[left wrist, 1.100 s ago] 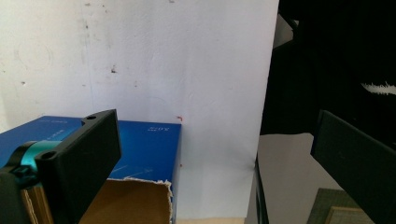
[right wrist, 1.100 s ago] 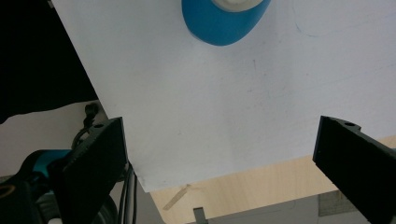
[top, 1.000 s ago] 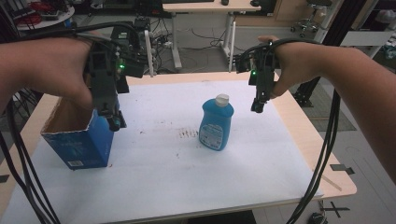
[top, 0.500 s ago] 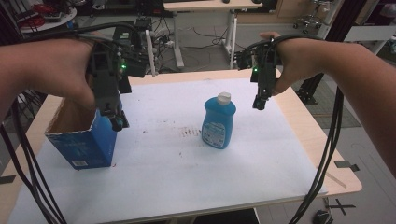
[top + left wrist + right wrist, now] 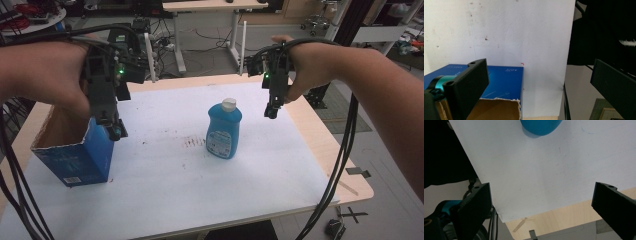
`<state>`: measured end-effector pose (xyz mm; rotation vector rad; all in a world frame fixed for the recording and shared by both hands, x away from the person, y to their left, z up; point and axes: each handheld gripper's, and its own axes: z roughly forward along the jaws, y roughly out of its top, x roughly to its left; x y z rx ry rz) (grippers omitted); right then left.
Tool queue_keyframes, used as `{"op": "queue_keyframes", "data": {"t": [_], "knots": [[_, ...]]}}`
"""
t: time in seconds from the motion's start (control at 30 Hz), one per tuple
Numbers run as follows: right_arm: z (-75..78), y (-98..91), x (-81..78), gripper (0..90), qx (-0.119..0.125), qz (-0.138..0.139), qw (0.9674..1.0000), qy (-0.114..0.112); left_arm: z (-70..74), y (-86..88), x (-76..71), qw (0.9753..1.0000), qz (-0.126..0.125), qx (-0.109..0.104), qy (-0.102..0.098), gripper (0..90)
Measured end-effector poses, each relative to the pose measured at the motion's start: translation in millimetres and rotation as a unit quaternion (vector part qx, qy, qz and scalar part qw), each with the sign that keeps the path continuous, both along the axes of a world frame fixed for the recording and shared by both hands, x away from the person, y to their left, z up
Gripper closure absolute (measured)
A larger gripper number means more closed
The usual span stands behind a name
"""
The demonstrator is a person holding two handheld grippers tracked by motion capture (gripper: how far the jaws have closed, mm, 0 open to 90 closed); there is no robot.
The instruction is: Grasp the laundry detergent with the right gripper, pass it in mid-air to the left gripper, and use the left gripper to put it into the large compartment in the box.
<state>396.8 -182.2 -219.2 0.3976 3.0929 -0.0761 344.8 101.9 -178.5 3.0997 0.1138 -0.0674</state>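
A blue bottle (image 5: 223, 132) with a white cap stands upright near the middle of the white table cover (image 5: 200, 200). At the left stands a blue cardboard box (image 5: 80, 157), its top open. My left gripper (image 5: 113, 131) hangs over the box's right rim, and in the left gripper view (image 5: 537, 68) its jaws stand wide apart above the box (image 5: 504, 80). Right of the bottle and above the table, my right gripper (image 5: 270, 113) points down. The right gripper view (image 5: 542, 190) has that gripper open and empty, with the bottle (image 5: 540, 125) at the top edge.
The wooden table edge (image 5: 325, 145) shows past the cover on the right. Black cables (image 5: 340, 165) trail from both grippers off the table's sides. Desks and chair legs (image 5: 235, 40) stand beyond the far edge.
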Motion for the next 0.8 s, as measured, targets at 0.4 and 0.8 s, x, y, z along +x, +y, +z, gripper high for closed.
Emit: {"op": "queue_keyframes", "data": {"t": [0.4,0.8], "knots": [[-4.7,-4.3,-0.8,2.3,0.022,-0.010,0.9997,-0.005,-0.3,9.9,-1.8,1.0000,0.002,-0.005,-0.004,1.7],[-36.4,-25.8,-9.5,2.3,0.114,-0.059,0.9916,-0.016,0.0,13.4,-8.5,0.9999,0.002,-0.004,-0.009,1.7]]}}
